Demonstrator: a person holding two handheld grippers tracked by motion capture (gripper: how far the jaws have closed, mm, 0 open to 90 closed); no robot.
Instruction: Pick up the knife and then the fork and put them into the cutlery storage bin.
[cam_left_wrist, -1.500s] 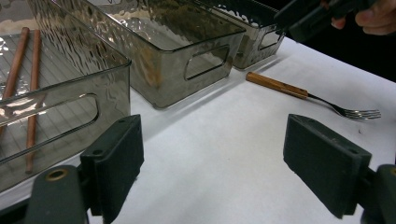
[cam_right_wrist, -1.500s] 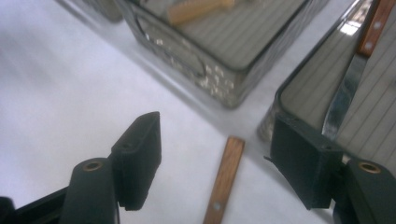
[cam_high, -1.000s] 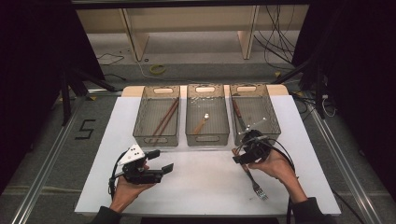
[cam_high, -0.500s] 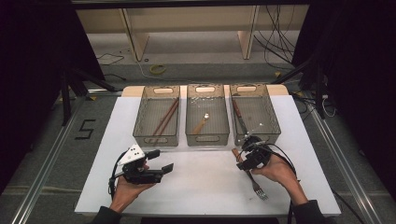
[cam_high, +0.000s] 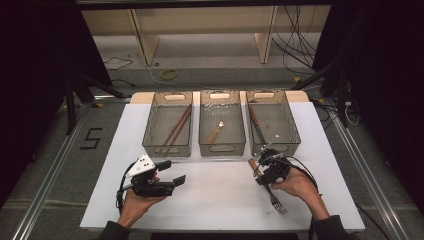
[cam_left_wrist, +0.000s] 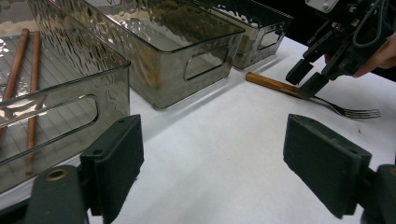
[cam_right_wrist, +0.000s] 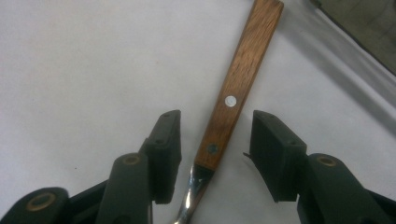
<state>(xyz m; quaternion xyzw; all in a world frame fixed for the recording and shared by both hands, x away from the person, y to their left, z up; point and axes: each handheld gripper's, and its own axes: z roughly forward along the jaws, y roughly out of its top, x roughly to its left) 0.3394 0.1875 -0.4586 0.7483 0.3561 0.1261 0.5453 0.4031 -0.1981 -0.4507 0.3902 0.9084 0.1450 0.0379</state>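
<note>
A fork (cam_high: 274, 199) with a wooden handle lies on the white table (cam_high: 220, 200) at the right, tines toward the person. My right gripper (cam_high: 261, 169) sits low over the handle. In the right gripper view its jaws (cam_right_wrist: 217, 121) straddle the fork's handle (cam_right_wrist: 238, 70) with a gap on each side; they have just been closing and are still open. My left gripper (cam_high: 172, 171) rests at the front left, held level. Its jaws (cam_left_wrist: 215, 135) are wide open with bare table between them. From there I see the fork (cam_left_wrist: 299, 91) and the right gripper (cam_left_wrist: 310, 79) farther off.
Three clear bins stand in a row at the back of the table. The left bin (cam_high: 150, 131) holds two wooden chopsticks (cam_high: 176, 126), the middle bin (cam_high: 204, 131) a spoon (cam_high: 216, 132), and the right bin (cam_high: 292, 131) a knife (cam_high: 256, 124). The right bin's front wall is just beyond the fork's handle.
The right gripper has sunk slightly toward the fork's handle and its jaws have narrowed around it. The left gripper has stayed where it was.
</note>
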